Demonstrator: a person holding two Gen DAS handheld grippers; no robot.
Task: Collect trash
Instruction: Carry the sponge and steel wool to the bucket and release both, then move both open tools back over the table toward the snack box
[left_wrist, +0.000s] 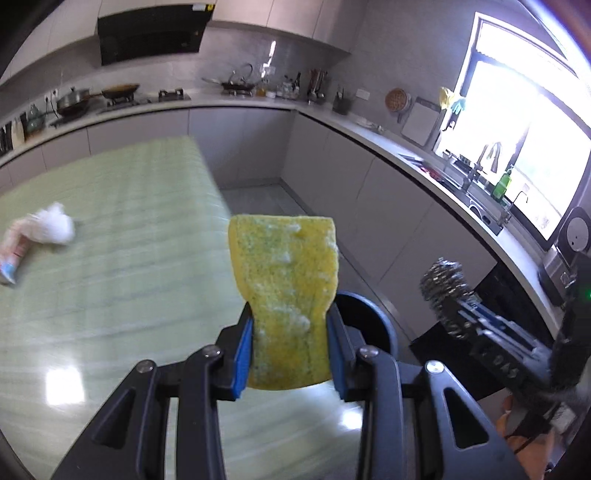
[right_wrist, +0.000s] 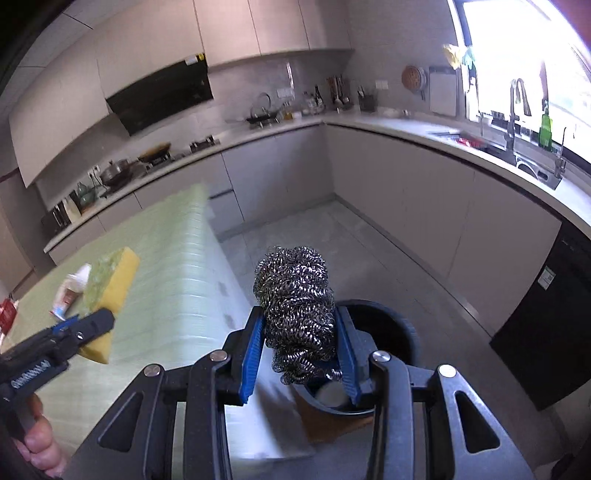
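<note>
Two clamped finds: sponge left, steel scourer right.

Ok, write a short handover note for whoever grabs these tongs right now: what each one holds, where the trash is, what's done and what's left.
Left tongs: shut on the yellow sponge, above the table's edge.
Right tongs: shut on the steel wool ball, above the dark bin on the floor.
Bin: something pale already lies inside.
Neither held piece is dropped yet.
Left on the green table: a crumpled white tissue and a tube.
Next: probably drop both, then return for those.
</note>
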